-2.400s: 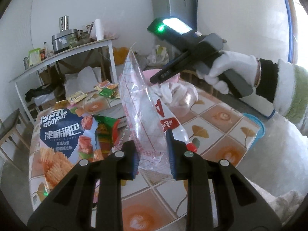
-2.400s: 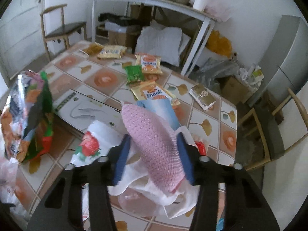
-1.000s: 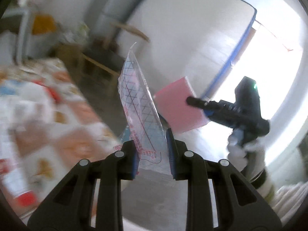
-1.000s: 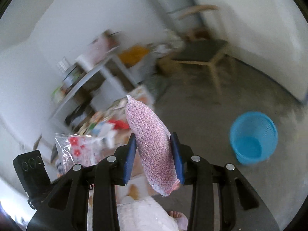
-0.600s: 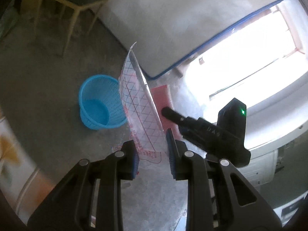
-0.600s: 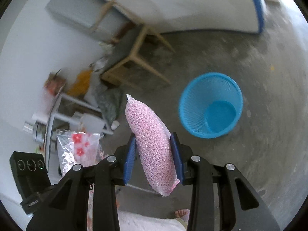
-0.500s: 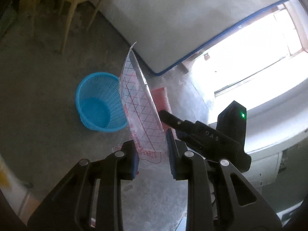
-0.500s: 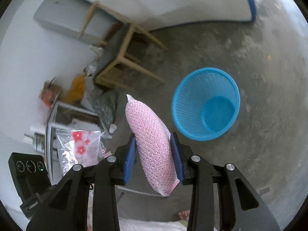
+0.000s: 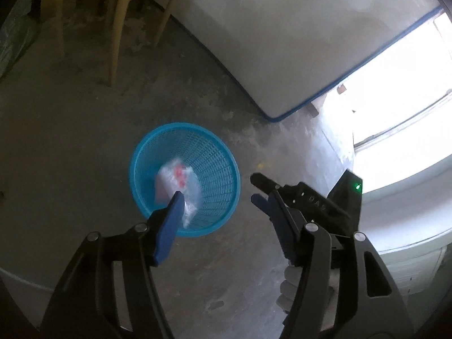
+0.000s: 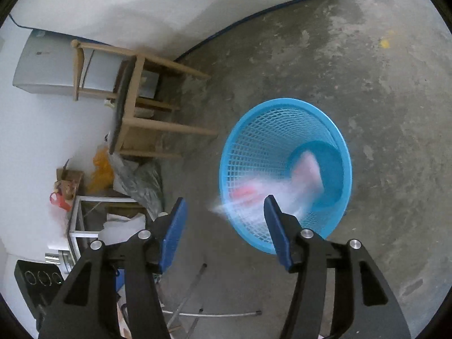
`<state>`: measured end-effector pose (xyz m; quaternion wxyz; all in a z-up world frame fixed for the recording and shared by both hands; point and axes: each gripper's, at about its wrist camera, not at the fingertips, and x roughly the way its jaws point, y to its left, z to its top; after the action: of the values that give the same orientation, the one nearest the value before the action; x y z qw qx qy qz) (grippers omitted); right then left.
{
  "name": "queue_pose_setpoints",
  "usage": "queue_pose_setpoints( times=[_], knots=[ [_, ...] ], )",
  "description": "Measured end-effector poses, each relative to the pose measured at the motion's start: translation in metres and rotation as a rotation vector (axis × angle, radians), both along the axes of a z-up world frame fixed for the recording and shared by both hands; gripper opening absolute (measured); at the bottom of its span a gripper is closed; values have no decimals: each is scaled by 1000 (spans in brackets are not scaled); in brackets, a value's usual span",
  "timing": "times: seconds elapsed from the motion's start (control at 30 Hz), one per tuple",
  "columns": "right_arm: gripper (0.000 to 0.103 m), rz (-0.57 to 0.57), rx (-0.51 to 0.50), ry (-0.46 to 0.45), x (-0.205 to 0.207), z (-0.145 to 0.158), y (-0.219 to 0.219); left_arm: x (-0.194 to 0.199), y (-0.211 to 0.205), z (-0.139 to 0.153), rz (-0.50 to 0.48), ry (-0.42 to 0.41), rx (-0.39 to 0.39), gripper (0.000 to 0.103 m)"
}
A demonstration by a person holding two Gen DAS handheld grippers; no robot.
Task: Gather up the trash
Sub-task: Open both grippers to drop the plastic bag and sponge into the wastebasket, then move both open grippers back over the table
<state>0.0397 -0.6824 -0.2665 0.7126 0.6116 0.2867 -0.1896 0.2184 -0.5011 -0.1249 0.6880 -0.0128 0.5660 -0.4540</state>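
A blue mesh waste basket (image 9: 220, 175) stands on the concrete floor; it also shows in the right wrist view (image 10: 254, 141). A clear plastic bag with red marks (image 9: 176, 182) is falling into it, blurred (image 10: 254, 195). The pink sponge (image 10: 308, 166) is blurred, down near the basket's bottom. My left gripper (image 9: 223, 212) is open and empty above the basket. My right gripper (image 10: 224, 220) is open and empty, just above the basket's rim; it also shows in the left wrist view (image 9: 258, 189), to the right of the basket.
A wooden chair (image 9: 113, 5) stands behind the basket, also seen in the right wrist view (image 10: 141, 99). A white board with a blue edge (image 9: 282, 56) leans at the wall. Bags and boxes (image 10: 127, 175) lie by a white table frame (image 10: 82, 217).
Both grippers have opened and let go. The plastic bag and the pink sponge have dropped into the blue basket. Both grippers have moved closer over the basket.
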Motion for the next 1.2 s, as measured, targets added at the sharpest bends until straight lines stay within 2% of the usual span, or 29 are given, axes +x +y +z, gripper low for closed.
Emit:
queue_pose_setpoints(
  times=[0.13, 0.27, 0.4, 0.53, 0.67, 0.87, 1.0, 1.1, 1.2],
  knots=[
    [55, 30, -58, 1, -11, 14, 9, -6, 5, 22, 2, -43, -45, 58],
    [56, 87, -170, 3, -24, 51, 24, -17, 34, 54, -9, -102, -102, 59],
    [67, 154, -323, 5, -35, 99, 49, -26, 73, 86, -19, -139, -185, 65],
    [82, 227, -484, -18, -49, 146, 89, -50, 133, 124, -18, -180, -264, 68],
    [88, 301, -604, -55, -56, 190, 132, -70, 196, 159, 18, -249, -317, 73],
    [88, 451, -610, -193, -43, 242, 196, -100, 291, 182, 127, -420, -319, 76],
    [88, 561, -569, -300, -26, 262, 239, -117, 361, 178, 252, -502, -261, 76],
    [88, 646, -542, -337, -8, 269, 275, -125, 407, 173, 345, -544, -213, 76],
    [88, 737, -503, -359, 15, 273, 314, -124, 438, 164, 440, -543, -181, 76]
  ],
)
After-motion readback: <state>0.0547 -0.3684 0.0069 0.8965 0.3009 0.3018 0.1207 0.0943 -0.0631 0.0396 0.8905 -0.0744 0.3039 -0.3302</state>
